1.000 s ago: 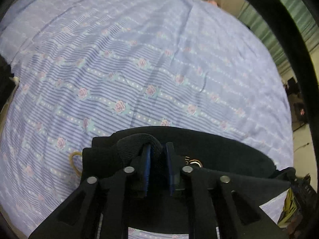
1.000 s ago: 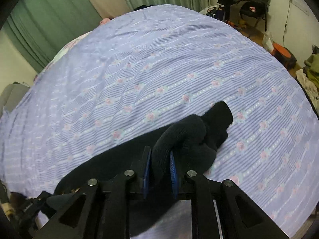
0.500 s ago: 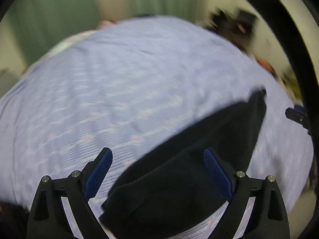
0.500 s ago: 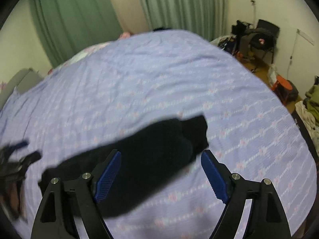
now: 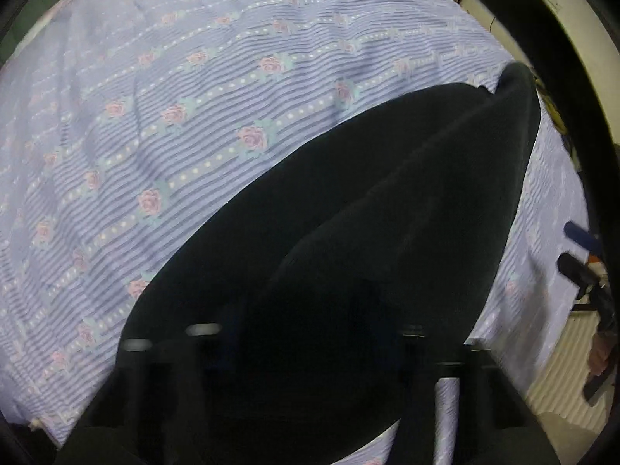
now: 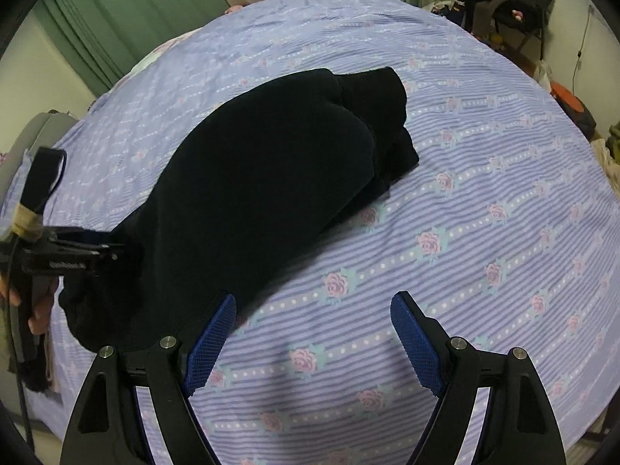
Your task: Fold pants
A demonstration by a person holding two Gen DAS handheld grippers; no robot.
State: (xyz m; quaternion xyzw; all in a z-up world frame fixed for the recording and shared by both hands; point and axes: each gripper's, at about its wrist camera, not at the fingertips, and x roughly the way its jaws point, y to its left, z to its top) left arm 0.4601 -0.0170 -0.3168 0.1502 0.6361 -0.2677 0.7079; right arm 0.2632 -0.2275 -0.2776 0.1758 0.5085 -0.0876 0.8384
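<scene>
The black pants (image 6: pixel 271 170) lie folded in a long bundle on the blue rose-patterned bedsheet (image 6: pixel 484 213). In the left wrist view the pants (image 5: pixel 368 252) fill the lower middle and hide my left gripper's fingers, which show only as blurred dark shapes. My right gripper (image 6: pixel 310 343) is open and empty, just in front of the pants' near edge. The left gripper shows in the right wrist view (image 6: pixel 77 255) at the pants' left end, touching the cloth.
Green curtains (image 6: pixel 135 19) hang behind the bed. A chair with bags (image 6: pixel 503 4) and clutter stand at the back right. The bed's edge falls away at right. The right gripper shows at the right edge of the left wrist view (image 5: pixel 585 255).
Both grippers let go of the pants and opened. The right gripper has drawn back from the bundle. The left gripper has moved low against the pants' end.
</scene>
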